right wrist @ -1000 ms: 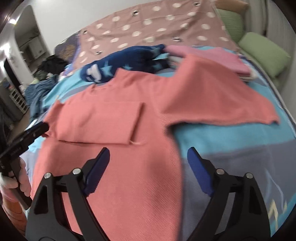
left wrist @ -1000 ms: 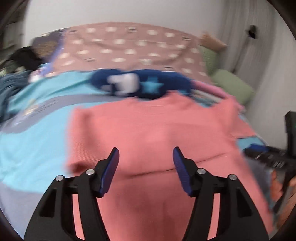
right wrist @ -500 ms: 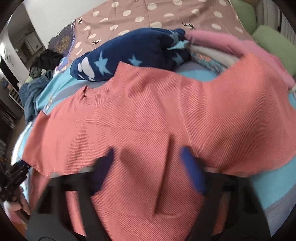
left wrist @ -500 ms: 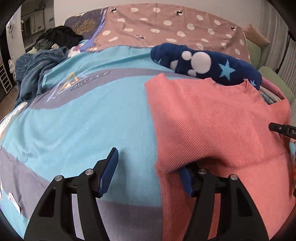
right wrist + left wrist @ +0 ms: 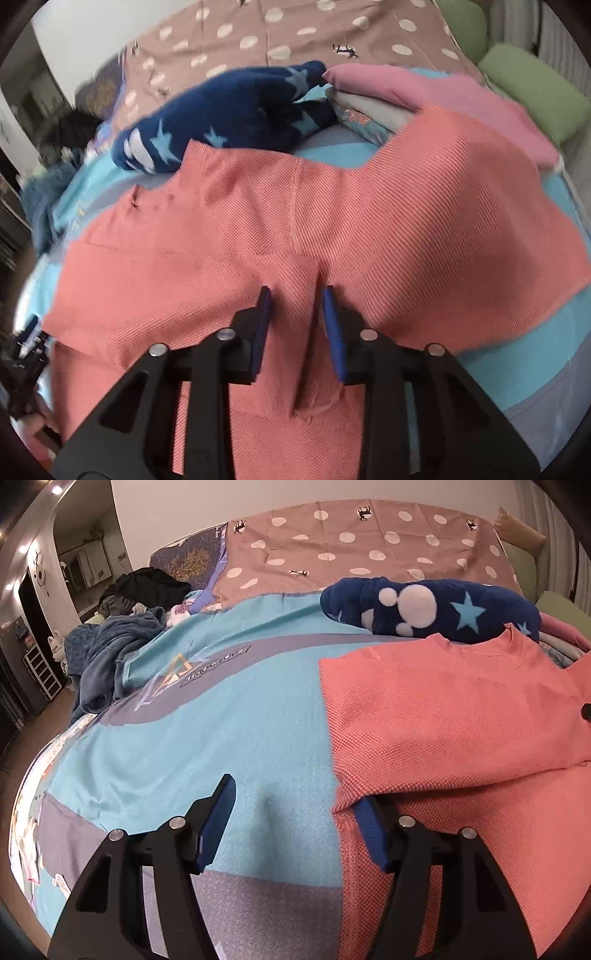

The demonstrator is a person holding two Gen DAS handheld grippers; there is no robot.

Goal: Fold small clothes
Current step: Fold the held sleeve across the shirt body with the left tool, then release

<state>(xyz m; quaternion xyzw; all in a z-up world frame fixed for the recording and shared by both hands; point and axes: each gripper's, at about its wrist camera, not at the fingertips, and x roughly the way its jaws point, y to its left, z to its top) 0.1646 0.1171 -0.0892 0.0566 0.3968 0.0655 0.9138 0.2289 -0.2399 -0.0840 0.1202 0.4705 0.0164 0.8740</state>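
Observation:
A salmon-pink knit sweater (image 5: 443, 716) lies flat on the blue bedspread, one sleeve folded across its body. My left gripper (image 5: 291, 819) is open at the sweater's left edge; its right finger (image 5: 369, 830) sits under the folded sleeve's lower corner and its left finger rests on bare bedspread. In the right wrist view the same sweater (image 5: 229, 236) fills the middle. My right gripper (image 5: 295, 325) has its jaws narrowed around the end of the folded sleeve's cuff edge (image 5: 317, 273), with a gap still between the pads.
A navy star-pattern plush garment (image 5: 436, 605) lies behind the sweater's collar. Folded pink and grey clothes (image 5: 399, 99) are stacked at the right, green pillows (image 5: 532, 92) beyond. A pile of dark blue clothes (image 5: 110, 657) lies at the bed's left edge. A polka-dot cover (image 5: 354, 546) spans the headboard.
My left gripper moved left from above the sweater to its left edge. My right gripper moved forward over the folded sleeve and its jaws narrowed from wide open.

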